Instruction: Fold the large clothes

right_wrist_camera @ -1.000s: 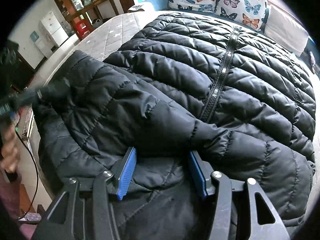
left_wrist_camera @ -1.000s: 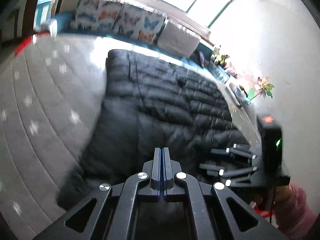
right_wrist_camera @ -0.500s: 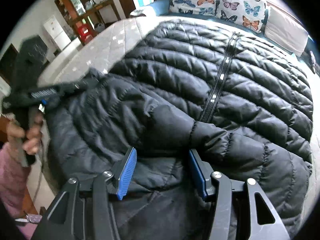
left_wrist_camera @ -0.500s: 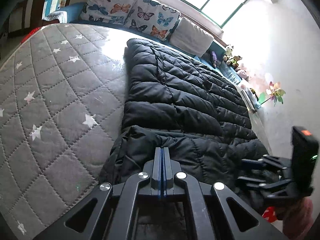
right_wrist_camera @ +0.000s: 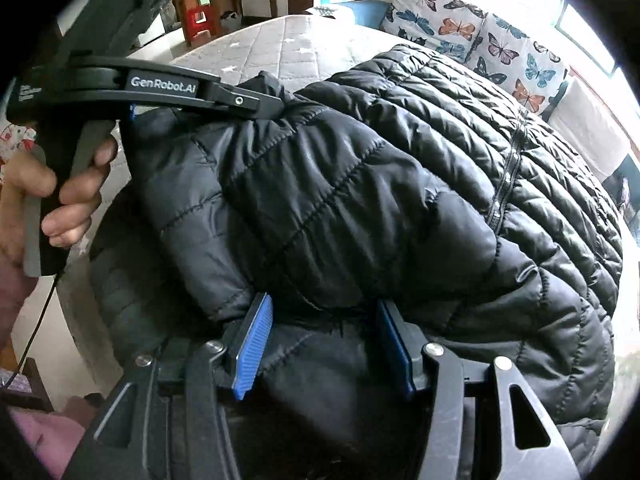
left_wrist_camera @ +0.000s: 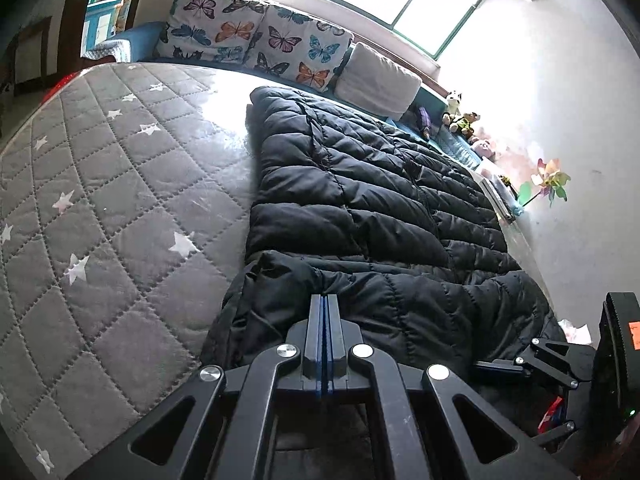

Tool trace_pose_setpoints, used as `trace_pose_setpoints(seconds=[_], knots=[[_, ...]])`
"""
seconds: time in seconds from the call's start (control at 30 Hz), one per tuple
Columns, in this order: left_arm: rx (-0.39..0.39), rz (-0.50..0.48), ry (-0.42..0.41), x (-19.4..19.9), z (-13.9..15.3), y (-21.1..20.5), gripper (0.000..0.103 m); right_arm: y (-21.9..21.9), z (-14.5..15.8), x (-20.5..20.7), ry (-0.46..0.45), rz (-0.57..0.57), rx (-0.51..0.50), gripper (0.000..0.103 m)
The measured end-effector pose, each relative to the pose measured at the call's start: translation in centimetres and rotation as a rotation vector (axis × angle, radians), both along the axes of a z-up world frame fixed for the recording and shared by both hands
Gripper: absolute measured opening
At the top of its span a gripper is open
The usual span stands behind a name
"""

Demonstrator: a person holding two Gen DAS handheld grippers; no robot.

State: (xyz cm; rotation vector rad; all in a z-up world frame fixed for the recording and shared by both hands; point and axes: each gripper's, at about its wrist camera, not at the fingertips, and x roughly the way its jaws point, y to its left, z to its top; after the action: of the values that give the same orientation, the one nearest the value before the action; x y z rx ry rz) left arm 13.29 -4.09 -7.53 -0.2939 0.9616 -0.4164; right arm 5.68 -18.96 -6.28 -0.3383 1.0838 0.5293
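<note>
Jacket [right_wrist_camera: 360, 184] on bed [left_wrist_camera: 120, 184] | left claw [left_wrist_camera: 325, 300] closed, apparently pinching hem | right claw [right_wrist_camera: 324, 320] half-wide, gripping padding | risk: slick shell slips, fold collapses

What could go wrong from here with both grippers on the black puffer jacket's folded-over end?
1. The left gripper is pinched shut on just the edge of the jacket; the slick shell could slip out mid-fold.
2. The right gripper holds a thick bunched wad between half-spread pads, so layers may shift and skew the fold.
3. The jacket's near end hangs over the mattress edge; if released, its weight may drag it off.
</note>
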Motion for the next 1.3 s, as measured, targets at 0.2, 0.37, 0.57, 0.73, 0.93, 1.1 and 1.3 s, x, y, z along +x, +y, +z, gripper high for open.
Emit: trace_pose_setpoints(seconds=[0.2, 0.37, 0.57, 0.73, 0.93, 1.1, 1.3], knots=[[0.0, 0.004, -0.003, -0.1, 0.1, 0.2, 0.005, -5.3, 3.9, -1.0, 0.004, -0.086, 0.119, 0.059], [-0.001, 0.012, 0.002, -0.1, 0.2, 0.4, 0.005, -12.7, 5.8, -2.4, -0.049, -0.241, 0.054, 0.059], [0.025, 0.019, -0.009, -0.3, 0.3, 0.1, 0.005, -18.9, 2.5, -2.9, 0.031, -0.407, 0.076, 0.059], [0.056, 0.02, -0.017, -0.3, 0.3, -0.3, 0.005, -18.9, -0.4, -3.2, 0.03, -0.403, 0.111, 0.059], [0.1, 0.017, -0.026, -0.2, 0.5, -0.8, 0.005, -20.1, 3.9, -1.9, 0.012, -0.37, 0.124, 0.059], [0.101, 0.01, -0.017, 0.0, 0.5, -0.7, 0.005, -19.5, 4.6, 1.4, -0.01, -0.33, 0.114, 0.059], [0.081, 0.001, -0.002, 0.4, 0.4, -0.2, 0.005, -18.1, -0.2, 3.4, 0.047, -0.296, 0.038, 0.059]])
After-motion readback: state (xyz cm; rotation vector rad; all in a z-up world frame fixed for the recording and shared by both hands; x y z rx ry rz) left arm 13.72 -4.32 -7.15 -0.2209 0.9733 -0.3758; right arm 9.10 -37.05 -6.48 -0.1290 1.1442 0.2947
